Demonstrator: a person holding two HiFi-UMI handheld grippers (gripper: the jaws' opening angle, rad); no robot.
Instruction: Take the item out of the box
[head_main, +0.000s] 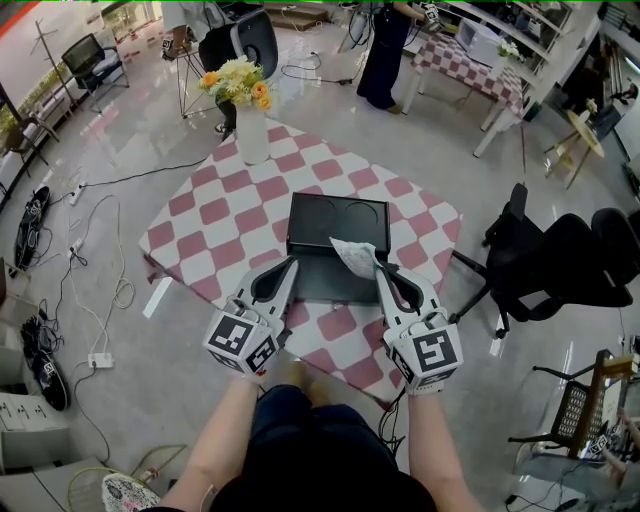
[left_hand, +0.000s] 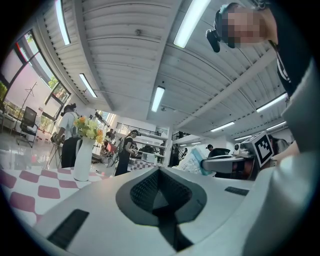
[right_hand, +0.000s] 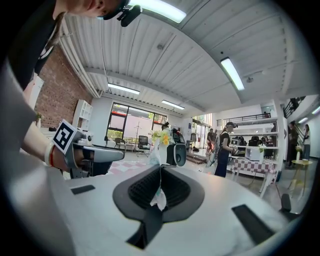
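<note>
I've got the packet pinched in my right gripper, seemingly just above the box, my left gripper pressed together, empty; carrying it clear and setting it down remains.

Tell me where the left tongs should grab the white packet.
Take its free far-left corner, coming from the left. The white packet is thin and crinkled, pinched at its near-right edge by the right tongs above the black box, so that corner sticks out clear. The left tongs, now shut, must open first.
</note>
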